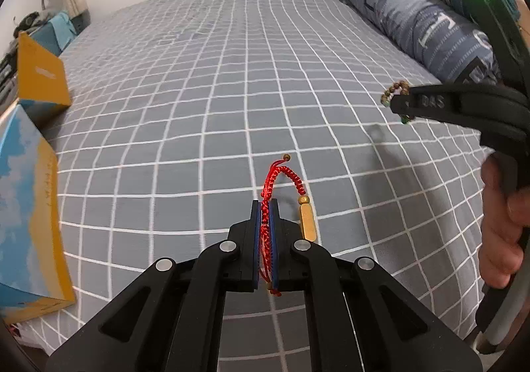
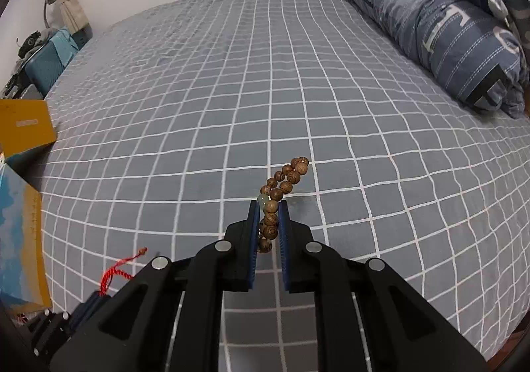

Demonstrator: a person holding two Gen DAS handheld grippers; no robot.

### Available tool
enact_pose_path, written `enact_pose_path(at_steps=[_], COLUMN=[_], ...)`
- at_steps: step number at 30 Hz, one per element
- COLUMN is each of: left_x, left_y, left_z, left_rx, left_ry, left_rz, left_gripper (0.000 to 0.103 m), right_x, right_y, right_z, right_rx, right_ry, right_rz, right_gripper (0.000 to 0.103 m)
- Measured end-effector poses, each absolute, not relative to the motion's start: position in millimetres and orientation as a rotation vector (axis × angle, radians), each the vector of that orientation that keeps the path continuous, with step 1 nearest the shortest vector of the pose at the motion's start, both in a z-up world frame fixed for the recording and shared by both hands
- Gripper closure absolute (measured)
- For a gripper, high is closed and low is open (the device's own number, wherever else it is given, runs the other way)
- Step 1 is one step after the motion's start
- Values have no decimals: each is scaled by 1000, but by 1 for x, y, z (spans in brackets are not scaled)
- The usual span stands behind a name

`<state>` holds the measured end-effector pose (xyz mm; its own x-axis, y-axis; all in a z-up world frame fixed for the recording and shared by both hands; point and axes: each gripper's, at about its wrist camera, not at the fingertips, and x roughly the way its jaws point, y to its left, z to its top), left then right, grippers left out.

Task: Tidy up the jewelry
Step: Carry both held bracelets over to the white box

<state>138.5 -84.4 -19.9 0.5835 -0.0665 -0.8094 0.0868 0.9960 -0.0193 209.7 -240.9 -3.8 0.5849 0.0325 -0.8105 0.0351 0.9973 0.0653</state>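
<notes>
My left gripper [image 1: 265,206] is shut on a red braided cord bracelet [image 1: 281,175] with a gold bar charm, held above the grey checked bedsheet [image 1: 198,107]. In the right wrist view the red bracelet [image 2: 116,269] pokes out at the lower left. My right gripper [image 2: 268,206] is shut on a wooden bead bracelet [image 2: 281,183] that has one pale green bead, and the strand sticks up past the blue pads. Seen from the left wrist view, the right gripper [image 1: 396,105] hangs at the right with the wooden bead bracelet [image 1: 396,90] in its tips, and a hand [image 1: 503,223] grips its handle.
A yellow and blue box [image 1: 29,216] stands open at the bed's left edge, its yellow lid [image 1: 41,74] raised. A rolled blue quilt [image 2: 440,24] lies along the right side. A wall and curtain close off the far end. A cluttered bedside area [image 2: 39,54] sits at the far left.
</notes>
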Motion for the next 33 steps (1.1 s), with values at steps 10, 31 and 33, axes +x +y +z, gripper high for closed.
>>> enact_pose_path(at_steps=[10,31,33], left_x=[125,94,90], left_y=[-64,26,39], left_z=[12,81,86], left_rx=[11,-21,-26], left_ry=[903,789,782], left_rz=[-66,60,76], left_gripper=[99,99,99], right_x=[185,135,133], right_y=[-221,-138,-126], right_z=[27,82,85], right_rx=[71,21,10], right_ry=[906,832,824], right_rz=[34,171,187], right_gripper=[92,92,92])
